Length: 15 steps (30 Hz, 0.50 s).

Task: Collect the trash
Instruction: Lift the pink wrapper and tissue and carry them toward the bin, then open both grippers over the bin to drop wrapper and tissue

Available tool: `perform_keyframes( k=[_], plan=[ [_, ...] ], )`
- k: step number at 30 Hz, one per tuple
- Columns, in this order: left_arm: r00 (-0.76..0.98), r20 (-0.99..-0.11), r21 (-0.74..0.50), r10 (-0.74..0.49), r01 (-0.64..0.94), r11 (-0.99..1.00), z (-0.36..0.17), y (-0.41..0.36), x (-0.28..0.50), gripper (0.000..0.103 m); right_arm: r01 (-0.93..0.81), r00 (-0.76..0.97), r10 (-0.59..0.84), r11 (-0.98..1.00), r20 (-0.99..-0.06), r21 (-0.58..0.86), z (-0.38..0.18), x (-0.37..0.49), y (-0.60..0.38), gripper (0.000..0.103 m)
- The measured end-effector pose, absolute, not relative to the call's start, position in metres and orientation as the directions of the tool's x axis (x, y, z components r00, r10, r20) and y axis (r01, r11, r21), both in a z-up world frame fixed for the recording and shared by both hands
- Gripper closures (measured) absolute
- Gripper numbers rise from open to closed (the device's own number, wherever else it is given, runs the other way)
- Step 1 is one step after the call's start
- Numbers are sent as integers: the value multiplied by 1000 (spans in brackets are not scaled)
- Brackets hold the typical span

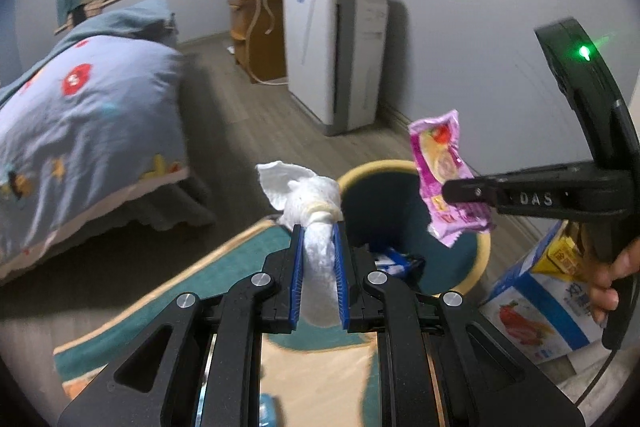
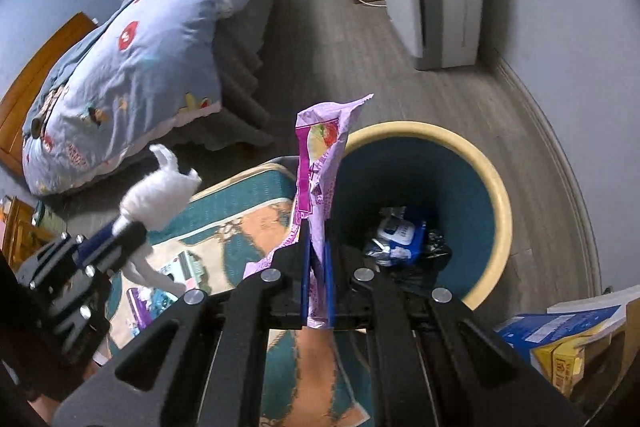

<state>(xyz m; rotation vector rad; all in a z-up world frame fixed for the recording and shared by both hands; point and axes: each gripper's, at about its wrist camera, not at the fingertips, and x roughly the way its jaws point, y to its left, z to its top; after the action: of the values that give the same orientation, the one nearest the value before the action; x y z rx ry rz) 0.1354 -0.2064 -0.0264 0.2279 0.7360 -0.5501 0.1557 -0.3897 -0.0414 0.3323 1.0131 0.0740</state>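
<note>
My left gripper (image 1: 318, 227) clamping white tissue wad (image 1: 308, 195), hovering beside bin (image 1: 484, 251); my right gripper (image 2: 318, 251) pinching pink wrapper (image 2: 320, 163) above bin rim.

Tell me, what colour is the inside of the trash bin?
The trash bin is dark teal inside with a cream rim, best seen in the right wrist view.

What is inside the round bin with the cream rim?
Inside the bin: a blue-and-white packet on dark crumpled trash. The right gripper covers the near bottom.
</note>
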Motion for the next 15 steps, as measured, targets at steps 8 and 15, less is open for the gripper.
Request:
perform_keyframes(
  k=[8,15],
  plan=[
    [532,-727,-26,-434,611,791,-60,-252,137,88,192,492,187,929,-850,316,-75,162,-430,97],
    [474,-769,-43,-429,632,774,-93,-283,144,88,285,426,154,912,-891,294,-110,162,-459,97]
  ],
)
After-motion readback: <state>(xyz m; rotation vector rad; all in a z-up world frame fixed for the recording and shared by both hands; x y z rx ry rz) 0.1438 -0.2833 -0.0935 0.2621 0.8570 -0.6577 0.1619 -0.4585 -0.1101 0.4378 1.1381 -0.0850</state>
